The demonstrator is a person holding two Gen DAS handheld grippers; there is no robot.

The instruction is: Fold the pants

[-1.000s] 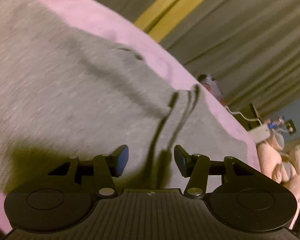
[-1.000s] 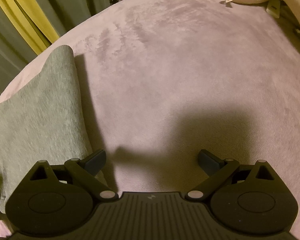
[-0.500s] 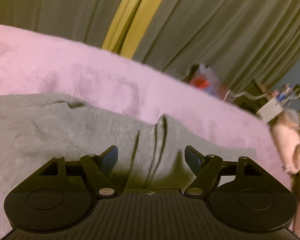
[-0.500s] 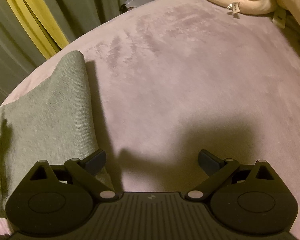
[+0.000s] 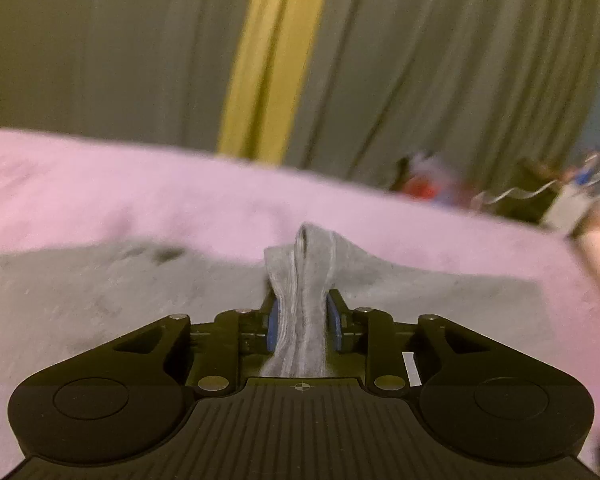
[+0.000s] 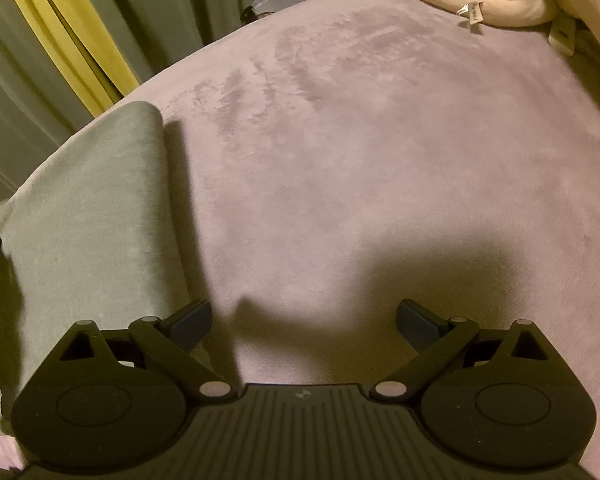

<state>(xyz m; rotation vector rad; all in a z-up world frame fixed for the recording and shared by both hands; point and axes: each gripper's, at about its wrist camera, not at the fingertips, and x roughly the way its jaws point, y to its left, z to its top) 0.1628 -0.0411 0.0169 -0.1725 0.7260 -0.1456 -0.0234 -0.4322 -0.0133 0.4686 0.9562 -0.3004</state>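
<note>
The grey pants (image 5: 100,300) lie flat on the pink blanket (image 5: 160,200). The left gripper (image 5: 302,324), jaws just closed, pinches a bunched fold of them. Beside the pants, the right gripper (image 6: 304,320) hangs released above the blanket.

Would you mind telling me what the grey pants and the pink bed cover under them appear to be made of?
The grey pants look like soft heathered jersey knit, matte, bunching into limp folds. The pink bed cover looks like plush fleece or velour, judging by the brushed streaks in its nap, though the exact fibre is unclear.
</note>
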